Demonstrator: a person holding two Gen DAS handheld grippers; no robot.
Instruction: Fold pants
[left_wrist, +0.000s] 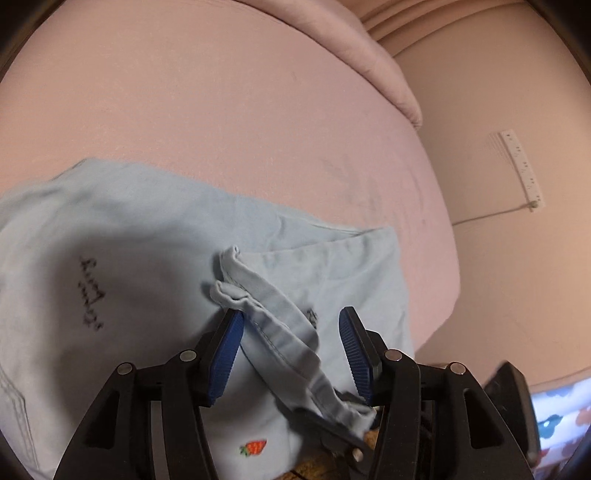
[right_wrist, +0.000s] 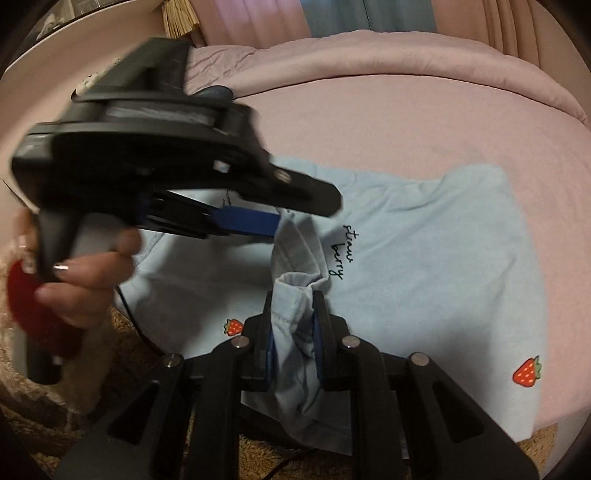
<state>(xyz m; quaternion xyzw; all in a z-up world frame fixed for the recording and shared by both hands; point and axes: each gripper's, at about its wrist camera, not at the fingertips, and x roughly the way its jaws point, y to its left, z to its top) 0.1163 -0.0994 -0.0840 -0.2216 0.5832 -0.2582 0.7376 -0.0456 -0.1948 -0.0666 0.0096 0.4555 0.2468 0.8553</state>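
Lying across the near part of a pink bed sheet (right_wrist: 424, 122), the light blue pants (right_wrist: 424, 258) are spread mostly flat, with small strawberry prints and the dark script "straw berry" on the fabric. The right gripper (right_wrist: 293, 314) has its jaws pressed together on a bunched fold of the pants, the cloth pinched between the two blue pads and rising in a rumpled ridge ahead of the fingertips. In the right wrist view the left gripper (right_wrist: 277, 214) enters from the left, blurred, carried by a hand (right_wrist: 85, 280) with glossy nails; its blue pad sits right at the far end of that same raised ridge. From the left wrist view, the left gripper (left_wrist: 291, 317) has its jaws spread wide, and a twisted strip of the pants (left_wrist: 110, 236) runs diagonally through the gap, its hemmed end curled just beyond the left fingertip; whether either pad touches the cloth cannot be told. A pink duvet (left_wrist: 332, 40) is heaped along the far side of the bed, and a white power strip (left_wrist: 522, 168) with its cord hangs on the wall beyond the mattress edge
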